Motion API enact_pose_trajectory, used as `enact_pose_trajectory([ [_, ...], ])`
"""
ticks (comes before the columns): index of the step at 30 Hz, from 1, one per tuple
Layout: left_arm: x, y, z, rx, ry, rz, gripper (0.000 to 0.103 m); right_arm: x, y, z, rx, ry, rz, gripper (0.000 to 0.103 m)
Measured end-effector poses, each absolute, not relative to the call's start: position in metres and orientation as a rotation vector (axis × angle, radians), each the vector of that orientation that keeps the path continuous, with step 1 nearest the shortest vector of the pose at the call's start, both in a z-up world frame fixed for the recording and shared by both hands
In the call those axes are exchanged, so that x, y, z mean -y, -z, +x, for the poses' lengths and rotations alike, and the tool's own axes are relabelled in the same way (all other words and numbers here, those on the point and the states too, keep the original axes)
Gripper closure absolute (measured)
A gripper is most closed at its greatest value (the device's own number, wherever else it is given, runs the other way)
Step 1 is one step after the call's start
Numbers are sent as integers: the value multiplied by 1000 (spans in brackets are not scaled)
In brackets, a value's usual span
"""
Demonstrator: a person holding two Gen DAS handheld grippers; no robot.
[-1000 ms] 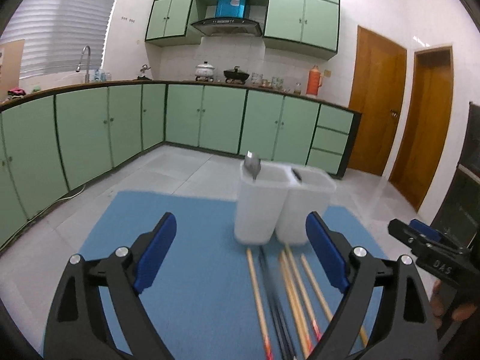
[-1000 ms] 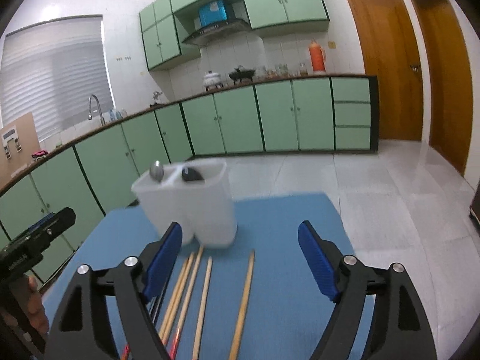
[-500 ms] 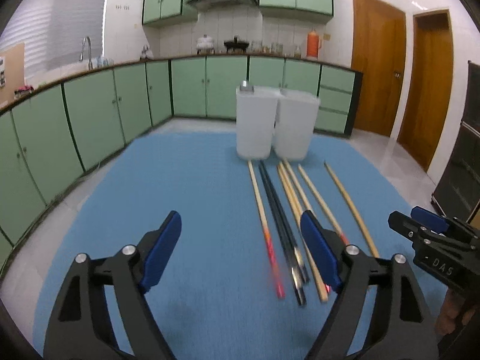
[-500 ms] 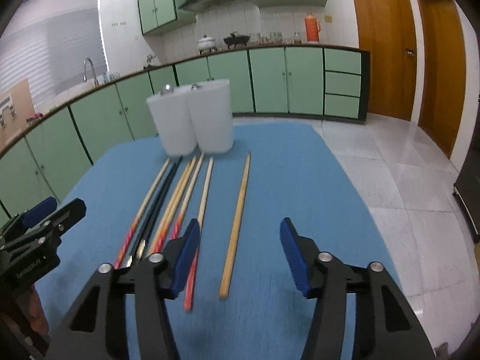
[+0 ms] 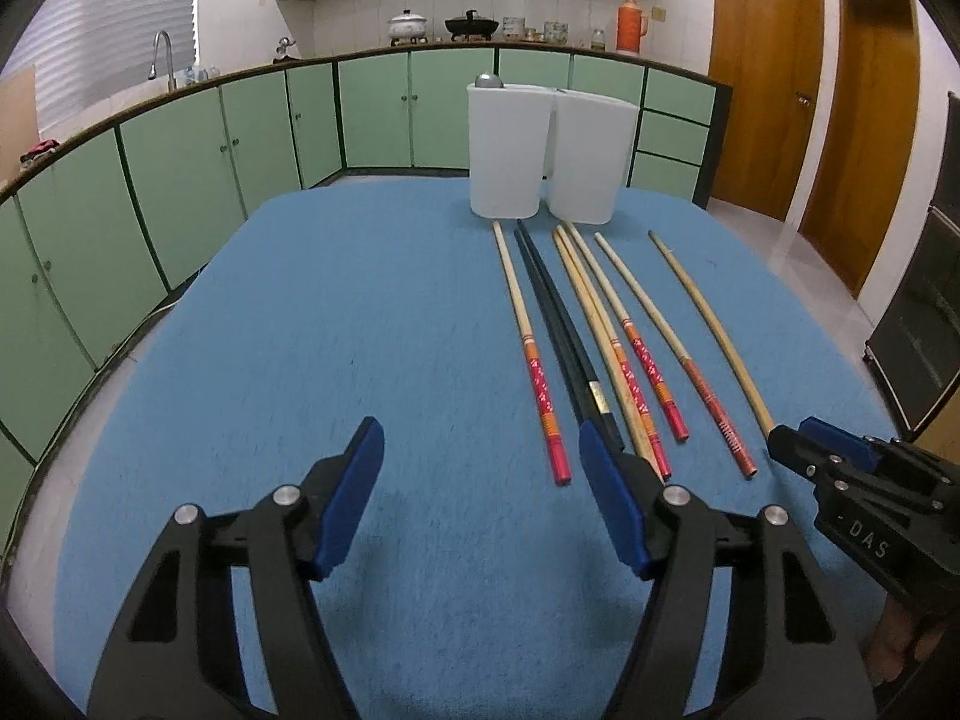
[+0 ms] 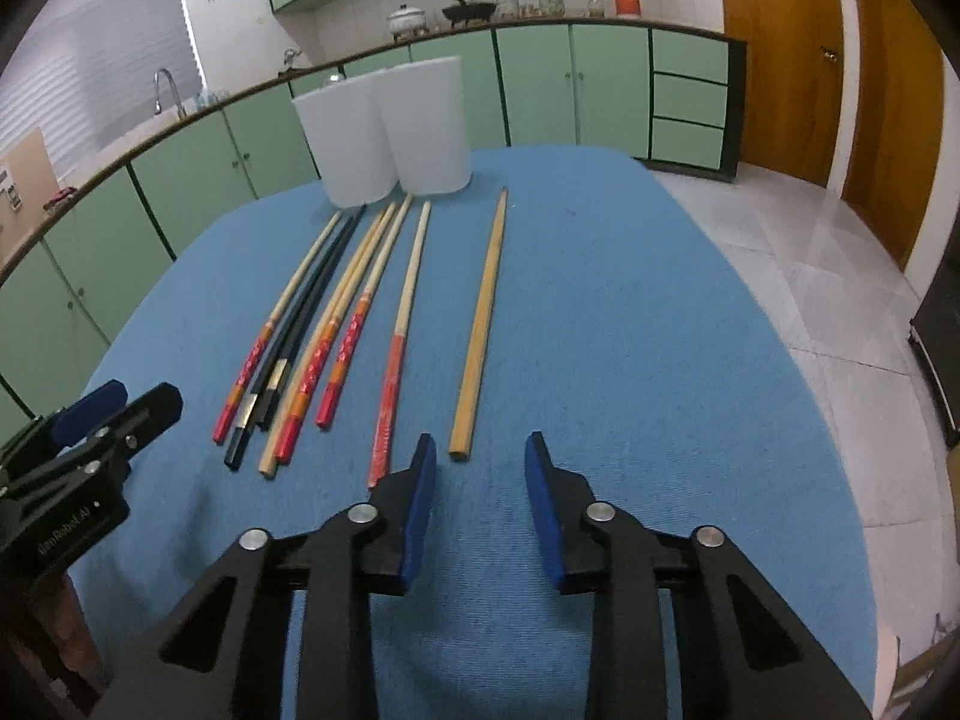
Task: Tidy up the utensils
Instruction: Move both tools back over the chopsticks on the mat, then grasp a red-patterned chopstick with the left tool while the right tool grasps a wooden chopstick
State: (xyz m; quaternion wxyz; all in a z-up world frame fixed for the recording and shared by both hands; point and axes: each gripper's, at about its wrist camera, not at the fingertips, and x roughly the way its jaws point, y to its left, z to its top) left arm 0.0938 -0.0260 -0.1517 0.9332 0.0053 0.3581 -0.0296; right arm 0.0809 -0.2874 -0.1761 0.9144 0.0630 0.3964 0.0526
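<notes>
Several chopsticks lie side by side on the blue mat [image 5: 336, 330]: red-ended wooden ones [image 5: 531, 354], a black pair [image 5: 564, 336] and a plain wooden one [image 6: 480, 330]. Two white holders [image 5: 507, 150] [image 6: 429, 126] stand at the mat's far end; a spoon bowl [image 5: 491, 81] pokes from the left one. My left gripper [image 5: 480, 450] is open and empty, low over the near mat, left of the chopstick ends. My right gripper [image 6: 477, 456] is open and empty, its jaws just behind the plain chopstick's near end.
Green kitchen cabinets [image 5: 180, 168] run behind and to the left of the table. Wooden doors [image 5: 762, 78] stand at the right. The mat's near edge lies below both grippers. Each gripper shows in the other's view, the right one [image 5: 840, 480] and the left one [image 6: 90, 426].
Both grippers pulled back from the holders to the near ends of the chopsticks and dropped lower. The right gripper's jaws have narrowed. Nothing was picked up.
</notes>
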Motion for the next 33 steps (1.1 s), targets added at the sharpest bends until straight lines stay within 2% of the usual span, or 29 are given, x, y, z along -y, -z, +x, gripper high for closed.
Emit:
enact_pose_trajectory([
  [10,31,159,105,-797,79,-4,38,279,178,89,-841,-92,94,80],
  [12,32,161,107,-810,85,-7,40,278,178,89,-843,-84,81,84],
  [14,32,164,109,-830,94,-12,44,276,177,91,-845,-86,80,92],
  [23,37,170,118,-876,87,-18,47,281,178,90,-843,-97,106,94],
  [25,37,169,119,-878,68,-12,54,282,178,90,-844,-100,113,94],
  [27,34,168,123,-880,50,-6,66,283,178,90,-843,-101,117,94],
  [29,31,167,124,-881,38,-10,73,283,178,90,-843,-101,118,94],
  [33,30,166,124,-879,47,-17,69,283,178,89,-843,-100,115,94],
])
